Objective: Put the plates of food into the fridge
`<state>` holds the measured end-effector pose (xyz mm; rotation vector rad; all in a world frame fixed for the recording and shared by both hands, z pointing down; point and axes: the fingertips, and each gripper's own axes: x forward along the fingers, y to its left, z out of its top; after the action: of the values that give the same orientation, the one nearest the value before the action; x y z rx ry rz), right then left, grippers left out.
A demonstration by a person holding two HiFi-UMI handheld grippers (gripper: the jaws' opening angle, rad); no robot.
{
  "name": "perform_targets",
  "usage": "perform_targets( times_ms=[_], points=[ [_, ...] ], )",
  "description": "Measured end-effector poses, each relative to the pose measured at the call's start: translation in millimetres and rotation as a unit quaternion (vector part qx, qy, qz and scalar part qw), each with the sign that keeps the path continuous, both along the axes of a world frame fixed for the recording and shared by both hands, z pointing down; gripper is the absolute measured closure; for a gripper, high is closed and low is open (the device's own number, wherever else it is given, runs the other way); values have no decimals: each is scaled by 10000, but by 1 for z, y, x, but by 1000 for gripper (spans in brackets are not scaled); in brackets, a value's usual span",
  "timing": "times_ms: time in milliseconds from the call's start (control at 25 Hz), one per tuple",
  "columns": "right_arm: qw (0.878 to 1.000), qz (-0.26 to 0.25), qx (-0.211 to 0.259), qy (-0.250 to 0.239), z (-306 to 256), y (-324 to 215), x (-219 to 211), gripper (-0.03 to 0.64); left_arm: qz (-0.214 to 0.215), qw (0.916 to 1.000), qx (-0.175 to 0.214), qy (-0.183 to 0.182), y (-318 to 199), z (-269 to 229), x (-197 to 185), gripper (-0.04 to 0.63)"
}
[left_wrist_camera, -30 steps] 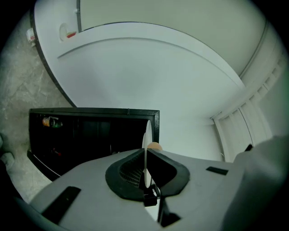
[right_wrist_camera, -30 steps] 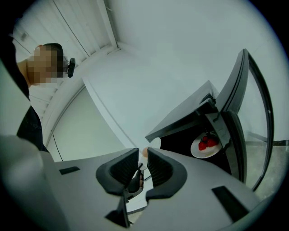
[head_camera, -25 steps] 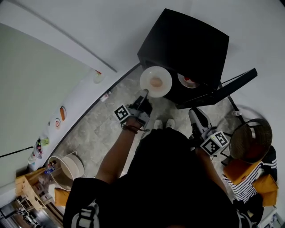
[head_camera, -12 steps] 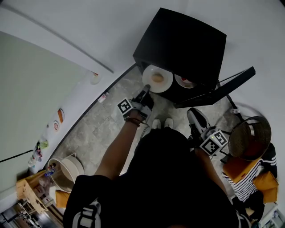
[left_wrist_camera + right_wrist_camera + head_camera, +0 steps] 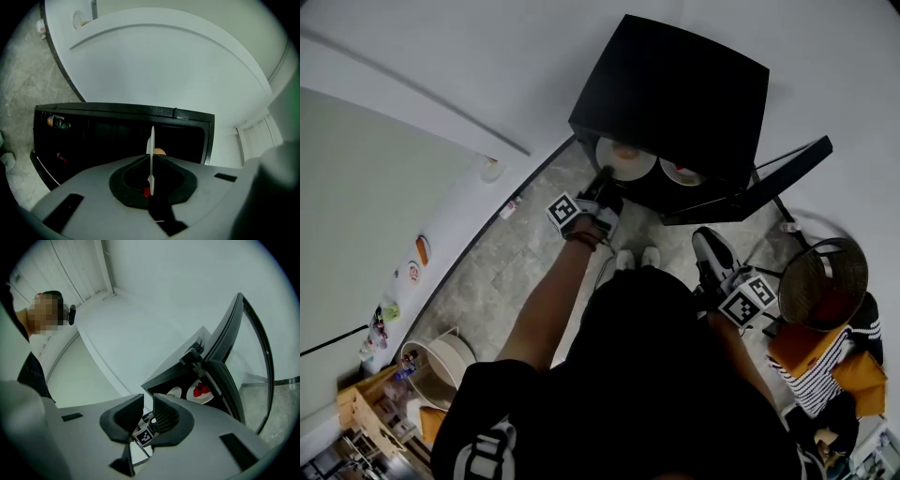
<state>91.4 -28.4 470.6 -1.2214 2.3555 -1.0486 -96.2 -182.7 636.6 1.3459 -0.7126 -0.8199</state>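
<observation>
At the mouth of the fridge [image 5: 675,84], your left claw [image 5: 605,176], pinching the plate [image 5: 625,157] by its rim, has just carried it partway inside, nearly shelved, while your right claw [image 5: 703,239] hangs half-open and empty.

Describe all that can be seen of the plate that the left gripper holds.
The plate is round, white, shallow and ceramic-looking, with a small orange-brown piece of food on it. The left gripper has its jaws shut on the near rim; the left gripper view shows the plate edge-on. The plate is at the open front of the black fridge, its far part under the fridge's top, beside a second plate with red food. Whether a shelf bears it cannot be told.
</observation>
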Motion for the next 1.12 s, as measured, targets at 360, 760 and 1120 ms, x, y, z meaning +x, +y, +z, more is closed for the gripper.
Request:
perform_targets(
  times_ms=[360,760,1120],
  points=[
    [10000,27,-14,14,0,-6,-1,540,38,9995,-172,-273,-17,19,5,563],
    [9999,129,-28,29,2,-7,3,540,-14,9985,-400,-377,-35,18,13,561],
    [9999,105,44,111,-1,-5,0,540,5,9973,-580,-446,-41,17,14,561]
  ],
)
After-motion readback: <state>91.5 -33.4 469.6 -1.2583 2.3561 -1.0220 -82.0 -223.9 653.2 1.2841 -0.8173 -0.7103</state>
